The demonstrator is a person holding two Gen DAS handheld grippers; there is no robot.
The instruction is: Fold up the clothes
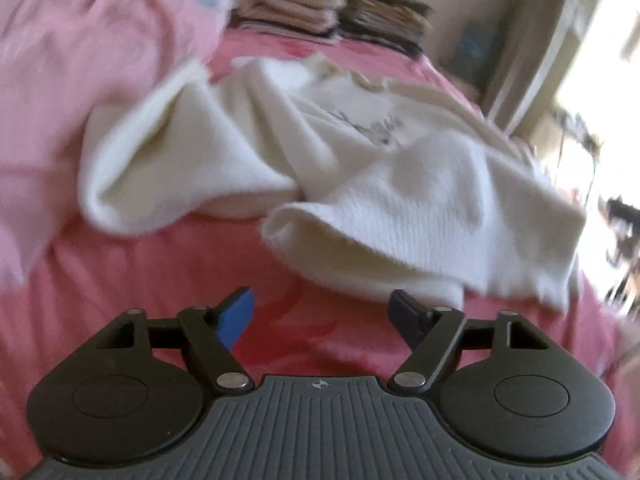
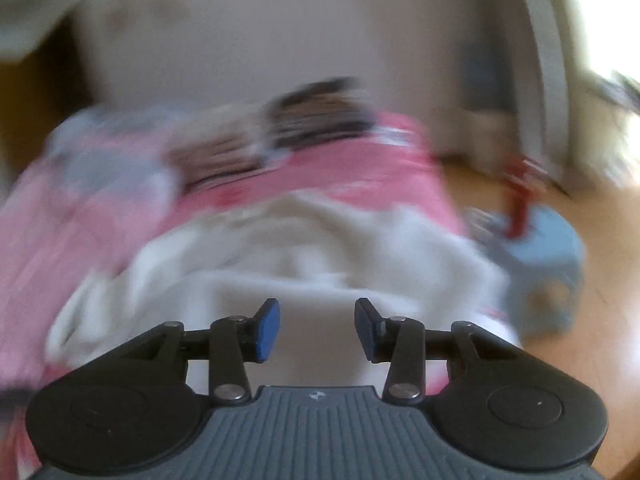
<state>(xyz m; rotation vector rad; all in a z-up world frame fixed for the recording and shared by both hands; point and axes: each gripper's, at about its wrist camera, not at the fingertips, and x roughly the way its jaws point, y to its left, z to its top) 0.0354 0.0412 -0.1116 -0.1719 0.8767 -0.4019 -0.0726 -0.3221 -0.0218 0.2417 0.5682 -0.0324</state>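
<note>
Right now both your tongs, left tongs (image 1: 322, 314) and right tongs (image 2: 317, 328), are released and grasp nothing. Your white sweater (image 1: 360, 168) lies crumpled on the pink bed (image 1: 160, 320), ahead of them. Expect it soft, light and floppy; pinch the ribbed hem (image 1: 360, 236) corners. No containers show; folded stacks (image 1: 332, 12) sit behind.

A pink bedspread (image 1: 320, 344) covers the bed. Beside it – on the wooden floor (image 2: 600, 240) – stands a blue stool (image 2: 548, 248).
</note>
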